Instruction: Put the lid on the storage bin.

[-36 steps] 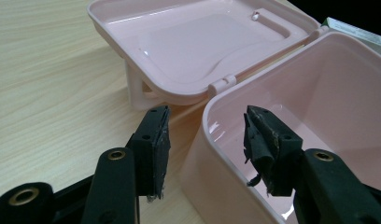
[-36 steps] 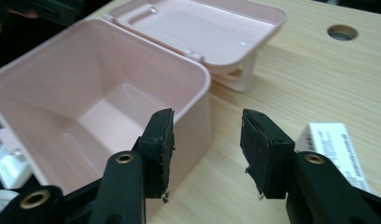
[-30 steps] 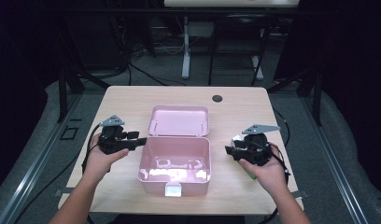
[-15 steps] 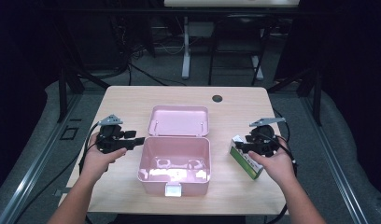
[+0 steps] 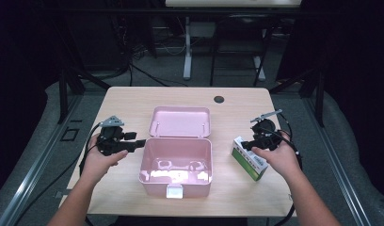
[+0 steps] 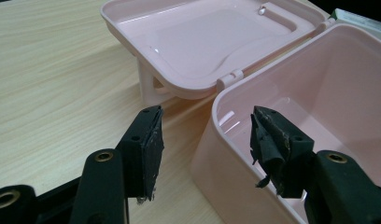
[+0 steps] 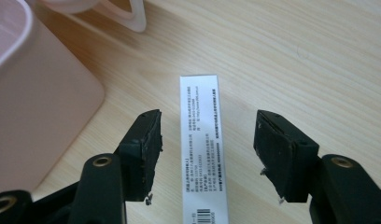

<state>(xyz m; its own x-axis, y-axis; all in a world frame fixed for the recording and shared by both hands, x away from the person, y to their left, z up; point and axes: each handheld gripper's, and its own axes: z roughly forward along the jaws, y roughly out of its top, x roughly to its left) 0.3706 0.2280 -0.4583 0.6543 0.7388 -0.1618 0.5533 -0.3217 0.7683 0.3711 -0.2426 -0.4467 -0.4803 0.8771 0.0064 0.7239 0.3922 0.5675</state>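
I am finding the carton (image 5: 250, 157) lying flat on the bench (image 5: 133, 101), just right of the open pink box (image 5: 176, 162) and not yet inside it. It is green and white, with a white printed face (image 7: 201, 144) turned up. My right tool (image 5: 246, 145) is straddling it, jaws having just been opening wide, pads clear of it. My left tool (image 5: 140, 142) is waiting at the box's left wall, jaws likewise just opening, holding nothing. I judge the grasp and loading are remaining.
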